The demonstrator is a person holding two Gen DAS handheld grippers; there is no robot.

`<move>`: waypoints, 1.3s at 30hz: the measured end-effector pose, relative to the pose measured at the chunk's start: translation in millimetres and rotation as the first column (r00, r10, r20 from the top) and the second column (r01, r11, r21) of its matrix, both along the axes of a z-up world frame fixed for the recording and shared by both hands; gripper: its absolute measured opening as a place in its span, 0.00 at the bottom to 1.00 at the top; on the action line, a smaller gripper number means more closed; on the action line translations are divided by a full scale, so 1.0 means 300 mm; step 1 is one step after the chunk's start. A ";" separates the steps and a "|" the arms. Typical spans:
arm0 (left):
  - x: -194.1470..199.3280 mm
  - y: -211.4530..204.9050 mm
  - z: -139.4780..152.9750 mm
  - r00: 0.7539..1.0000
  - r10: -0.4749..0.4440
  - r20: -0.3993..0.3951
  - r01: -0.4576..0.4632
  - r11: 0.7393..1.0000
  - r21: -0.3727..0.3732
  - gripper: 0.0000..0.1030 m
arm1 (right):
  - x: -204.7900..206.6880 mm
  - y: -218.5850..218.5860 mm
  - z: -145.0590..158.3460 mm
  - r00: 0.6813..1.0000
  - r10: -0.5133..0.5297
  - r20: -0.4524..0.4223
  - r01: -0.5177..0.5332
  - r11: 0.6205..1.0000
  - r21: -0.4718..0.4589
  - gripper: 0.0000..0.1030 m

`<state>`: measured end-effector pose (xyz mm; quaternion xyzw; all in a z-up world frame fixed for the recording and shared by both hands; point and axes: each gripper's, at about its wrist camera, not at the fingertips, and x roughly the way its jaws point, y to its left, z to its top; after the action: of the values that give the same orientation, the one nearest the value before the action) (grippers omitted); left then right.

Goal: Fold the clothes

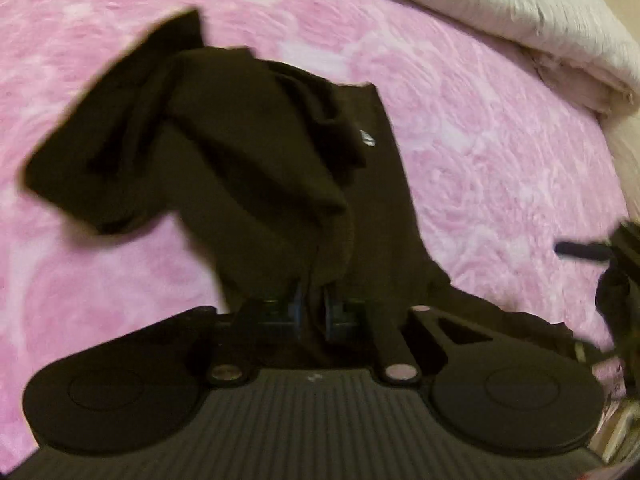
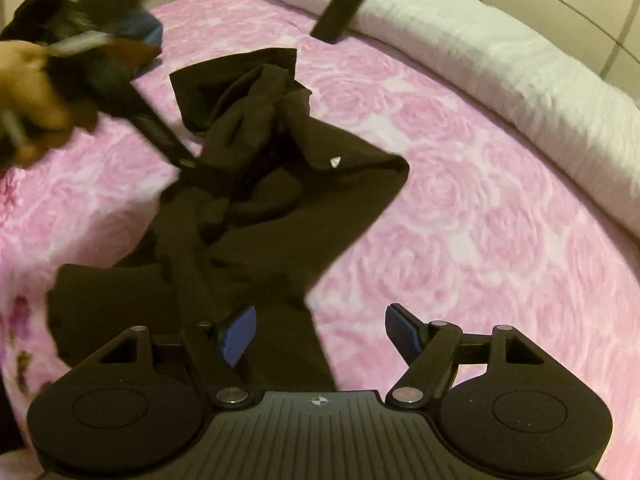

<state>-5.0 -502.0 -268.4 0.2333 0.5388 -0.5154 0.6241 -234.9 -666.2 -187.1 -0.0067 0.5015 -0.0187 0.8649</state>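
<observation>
A black garment (image 1: 256, 152) lies crumpled on the pink rose-patterned bedspread (image 1: 500, 152). My left gripper (image 1: 313, 312) is shut on a bunch of its fabric, which drapes up and over the blue pads. In the right wrist view the same garment (image 2: 280, 200) stretches from the bed's middle toward my right gripper (image 2: 320, 334). That gripper is open, its blue pads (image 2: 240, 334) spread wide, the left pad over the cloth. The left gripper (image 2: 176, 152) shows at upper left, blurred, pinching the garment's edge.
A rolled white blanket (image 2: 480, 48) lies along the bed's far edge, also in the left wrist view (image 1: 540, 12). A flat black object (image 2: 340, 12) rests against the blanket. The right gripper's body (image 1: 616, 264) shows at the right edge of the left wrist view.
</observation>
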 end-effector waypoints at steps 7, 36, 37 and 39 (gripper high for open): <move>0.118 0.397 0.152 0.973 0.224 0.061 -0.225 0.974 -0.001 0.00 | 0.294 -0.010 -0.090 0.976 0.205 0.067 -0.201 0.978 -0.057 0.71; -0.449 -0.316 0.022 0.266 -0.928 0.263 0.957 0.288 0.047 0.67 | -0.271 0.168 -0.235 0.994 -0.040 -0.106 0.060 0.980 0.192 0.71; -0.482 -0.327 0.004 0.207 -0.941 0.267 0.971 0.230 0.058 0.67 | -0.271 0.167 -0.231 0.994 -0.056 -0.089 0.071 0.982 0.177 0.71; -0.530 -0.338 -0.035 0.080 -0.956 0.282 0.989 0.111 0.098 0.67 | -0.274 0.167 -0.226 0.995 -0.084 -0.058 0.092 0.984 0.152 0.71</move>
<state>-163.9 -603.4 -278.8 0.5633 0.1226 -0.7913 0.2035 -317.0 -616.2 -255.0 0.0818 0.5232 -0.0181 0.8481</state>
